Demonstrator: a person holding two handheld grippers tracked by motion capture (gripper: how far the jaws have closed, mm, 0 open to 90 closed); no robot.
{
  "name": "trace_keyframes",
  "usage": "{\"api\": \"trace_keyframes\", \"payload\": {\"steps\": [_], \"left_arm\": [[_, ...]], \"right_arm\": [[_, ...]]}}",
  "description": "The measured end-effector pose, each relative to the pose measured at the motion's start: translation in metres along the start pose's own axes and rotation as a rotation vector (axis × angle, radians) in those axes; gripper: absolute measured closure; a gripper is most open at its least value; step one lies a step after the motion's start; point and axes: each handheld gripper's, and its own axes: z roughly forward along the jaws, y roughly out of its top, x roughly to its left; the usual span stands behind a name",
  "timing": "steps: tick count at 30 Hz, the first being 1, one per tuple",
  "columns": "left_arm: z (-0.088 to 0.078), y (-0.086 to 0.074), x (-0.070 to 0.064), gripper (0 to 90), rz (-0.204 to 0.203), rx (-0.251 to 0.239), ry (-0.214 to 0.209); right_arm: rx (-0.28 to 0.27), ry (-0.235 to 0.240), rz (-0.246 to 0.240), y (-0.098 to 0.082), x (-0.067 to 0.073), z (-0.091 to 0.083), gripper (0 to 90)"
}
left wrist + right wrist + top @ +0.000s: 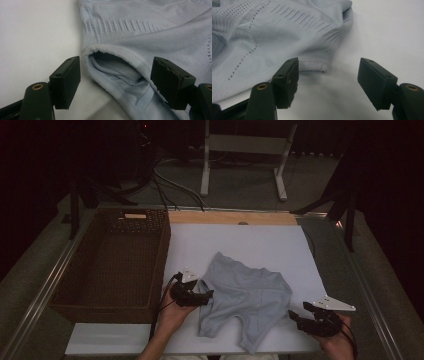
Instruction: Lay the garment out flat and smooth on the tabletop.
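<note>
Two hand-held grippers close in on a pale blue knit garment point(245, 295) lying crumpled on the white board point(250, 240), lower centre of the high view.

The left gripper point(206, 296) sits at the garment's left edge; in the left gripper view its jaws stand apart on either side of a ribbed, hemmed opening point(112, 72), pads not pressing, probably lined up to pinch that rim. The right gripper point(299, 312), lower right of the high view, hovers just off the cloth with jaws spread; in its own view a ribbed cuff corner point(314, 65) lies just ahead of one pad. The fabric looks soft, fine-knit, with ribbed bands and pinhole rows. A dark woven basket point(112, 260) waits at left, likely the garment's destination.
</note>
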Motion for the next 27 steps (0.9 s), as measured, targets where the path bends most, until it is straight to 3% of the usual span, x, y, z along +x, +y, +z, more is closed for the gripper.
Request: {"api": "trace_keyframes", "payload": {"steps": [9,13,17,19,21,27], "left_arm": [[0.002,-0.0051,-0.0007,29.2,0.006,0.025,0.021],[0.0014,-0.0055,0.0015,37.6,-0.005,0.029,0.011],[0.0009,-0.0059,0.0007,46.9,0.019,0.036,0.03],[0.002,-0.006,0.001,49.3,0.012,0.039,0.032],[0.0034,-0.0062,0.0011,49.3,0.015,0.051,0.054],[0.0087,-0.0062,0.0043,47.2,-0.01,0.068,0.057]], "right_arm": [[0.016,0.005,-0.012,-0.0018,0.0008,0.0013,36.1],[0.026,0.004,-0.017,-0.0027,0.0016,0.0023,36.6],[0.035,0.005,-0.02,-0.0036,0.0015,0.0035,37.8],[0.042,0.007,-0.023,-0.0041,0.0014,0.0043,38.5],[0.047,0.007,-0.028,-0.0047,0.0017,0.0051,39.3],[0.067,0.0,-0.048,-0.0047,0.0026,0.0097,44.1]]}}
